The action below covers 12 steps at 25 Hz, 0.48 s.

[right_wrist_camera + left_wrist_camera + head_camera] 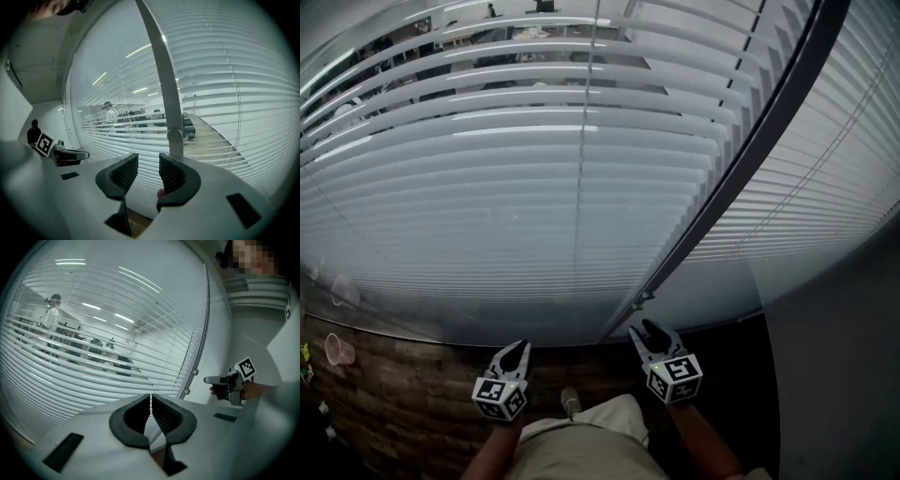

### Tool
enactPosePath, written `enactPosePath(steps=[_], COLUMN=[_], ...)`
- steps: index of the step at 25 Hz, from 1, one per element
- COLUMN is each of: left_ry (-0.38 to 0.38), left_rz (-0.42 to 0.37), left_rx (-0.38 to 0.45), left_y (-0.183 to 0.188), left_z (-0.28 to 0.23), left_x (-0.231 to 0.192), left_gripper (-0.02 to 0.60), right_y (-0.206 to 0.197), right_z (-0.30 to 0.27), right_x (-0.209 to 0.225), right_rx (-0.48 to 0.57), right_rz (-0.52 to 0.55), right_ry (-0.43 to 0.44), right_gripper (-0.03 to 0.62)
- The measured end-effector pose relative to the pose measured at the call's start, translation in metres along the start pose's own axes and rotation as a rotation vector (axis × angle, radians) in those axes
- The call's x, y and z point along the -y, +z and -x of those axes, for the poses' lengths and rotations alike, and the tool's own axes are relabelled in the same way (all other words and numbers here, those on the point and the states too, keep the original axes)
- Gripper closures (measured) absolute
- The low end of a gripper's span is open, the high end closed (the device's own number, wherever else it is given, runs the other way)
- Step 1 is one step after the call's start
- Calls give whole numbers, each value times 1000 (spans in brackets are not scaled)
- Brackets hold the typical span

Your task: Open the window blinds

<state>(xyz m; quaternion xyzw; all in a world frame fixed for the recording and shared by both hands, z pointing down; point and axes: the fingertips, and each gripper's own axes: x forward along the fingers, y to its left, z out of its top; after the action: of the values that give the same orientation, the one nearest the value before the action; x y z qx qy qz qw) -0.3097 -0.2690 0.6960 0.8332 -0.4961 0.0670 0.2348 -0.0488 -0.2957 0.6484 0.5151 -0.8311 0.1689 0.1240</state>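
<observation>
Pale trousers (581, 436) sit lowest in the head view, closest to the lens. Beyond them the white blinds (534, 187) hang fully lowered across the glass, on both sides of a dark window post (741, 159) that slants up through the frame. Left of the post the upper slats are tilted enough to show a lit room behind; right of it the slats lie closed. A wooden floor (403, 394) runs along below the blinds, left of the post's foot. The left gripper (517, 349) is held well left of the post's foot, its fingers (133, 413) together at the tips with nothing seen between them. The right gripper (649, 330) is just below the post's foot, its fingers (126, 171) apart and empty, aimed at a round knob (174, 136) on the post. A small pinkish cup (339, 349) stands on the floor far left of the post.
</observation>
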Motion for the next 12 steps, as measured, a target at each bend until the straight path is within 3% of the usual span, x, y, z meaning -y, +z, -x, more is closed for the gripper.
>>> enactPosePath(steps=[8,12], left_ry=[-52,-63], left_rz=[24,37], left_rx=[8,-5], left_y=[56,51], left_z=[13,3], left_x=[71,86], left_gripper=[563,563], right_y=[55,37], right_z=[29,28], right_x=[-3,-1], right_rx=[-9,-42], right_rz=[17,29], right_ry=[82,130], right_gripper=[450,450])
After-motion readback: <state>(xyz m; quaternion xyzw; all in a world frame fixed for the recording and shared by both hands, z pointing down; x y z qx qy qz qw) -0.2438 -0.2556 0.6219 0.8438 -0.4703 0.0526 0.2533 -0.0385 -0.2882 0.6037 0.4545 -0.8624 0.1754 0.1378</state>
